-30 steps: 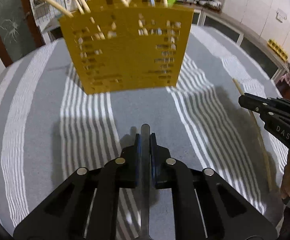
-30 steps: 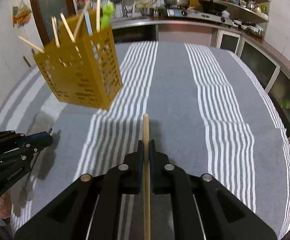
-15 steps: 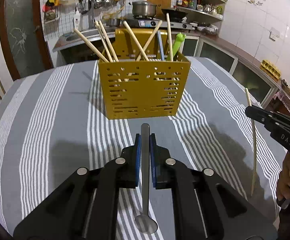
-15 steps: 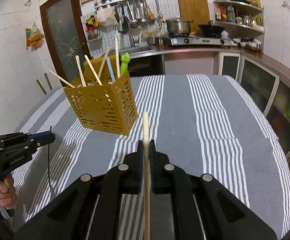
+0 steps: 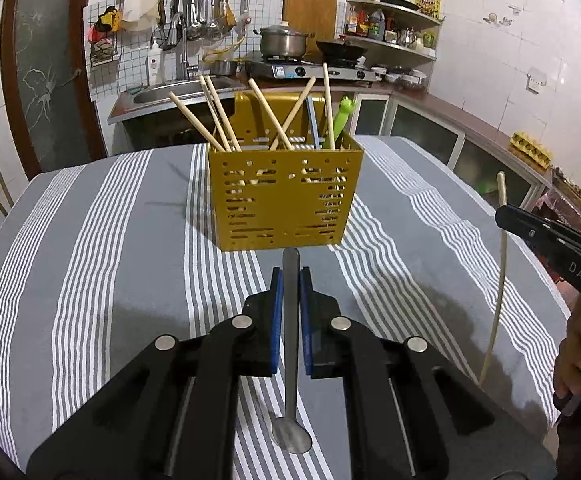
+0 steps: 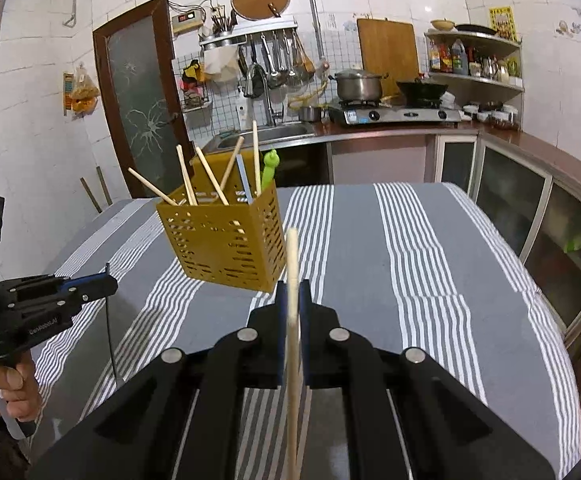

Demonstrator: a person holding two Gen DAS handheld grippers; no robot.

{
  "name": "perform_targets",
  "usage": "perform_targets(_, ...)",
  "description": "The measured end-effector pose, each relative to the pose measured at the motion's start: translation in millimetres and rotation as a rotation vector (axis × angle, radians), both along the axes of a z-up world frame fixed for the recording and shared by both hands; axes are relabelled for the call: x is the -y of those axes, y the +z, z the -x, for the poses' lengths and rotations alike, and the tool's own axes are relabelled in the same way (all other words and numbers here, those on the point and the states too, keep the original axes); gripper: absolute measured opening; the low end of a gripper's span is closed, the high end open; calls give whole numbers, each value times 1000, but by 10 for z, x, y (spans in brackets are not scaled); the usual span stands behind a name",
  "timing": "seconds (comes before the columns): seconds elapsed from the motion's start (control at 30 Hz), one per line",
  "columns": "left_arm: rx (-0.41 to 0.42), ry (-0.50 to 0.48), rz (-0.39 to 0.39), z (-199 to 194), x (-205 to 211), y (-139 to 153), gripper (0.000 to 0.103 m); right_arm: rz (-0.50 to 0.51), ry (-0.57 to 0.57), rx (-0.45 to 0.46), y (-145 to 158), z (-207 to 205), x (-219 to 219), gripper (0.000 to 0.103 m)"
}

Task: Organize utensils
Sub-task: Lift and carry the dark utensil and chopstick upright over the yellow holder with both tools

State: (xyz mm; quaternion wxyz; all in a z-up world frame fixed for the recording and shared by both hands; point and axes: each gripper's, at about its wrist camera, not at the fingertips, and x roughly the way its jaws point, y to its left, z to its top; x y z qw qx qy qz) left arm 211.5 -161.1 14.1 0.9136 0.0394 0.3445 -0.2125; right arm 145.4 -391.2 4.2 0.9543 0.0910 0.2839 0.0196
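A yellow perforated utensil holder (image 5: 284,194) stands on the striped table, holding several wooden chopsticks, a blue handle and a green utensil (image 5: 337,120). It also shows in the right wrist view (image 6: 226,236). My left gripper (image 5: 290,276) is shut on a metal spoon (image 5: 291,360), handle pointing at the holder, bowl hanging below. My right gripper (image 6: 292,288) is shut on a wooden chopstick (image 6: 292,320), held above the table to the holder's right. The right gripper (image 5: 510,216) and its chopstick (image 5: 498,280) also show in the left wrist view.
The table wears a grey cloth with white stripes (image 6: 410,264). Behind it run a sink counter (image 6: 274,132), a gas stove with a pot (image 6: 360,84), and shelves of bottles (image 6: 470,60). A dark door (image 6: 142,100) is at the back left.
Both grippers have lifted and pulled back from the holder, so it now looks smaller and farther. The spoon and the chopstick stay clamped.
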Motion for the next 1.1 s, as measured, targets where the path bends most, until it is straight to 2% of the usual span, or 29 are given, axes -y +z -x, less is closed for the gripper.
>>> perform_targets(0.43, 54, 8, 26, 84, -142, 227, 7, 21, 16, 76, 294, 123, -49, 6)
perform_targets(0.73, 108, 2, 56, 92, -240, 514, 7, 44, 31, 132, 584, 112, -113, 6)
perform_targets(1.1, 196, 6, 54, 64, -225, 902, 7, 66, 38, 183, 898, 55, -195, 6)
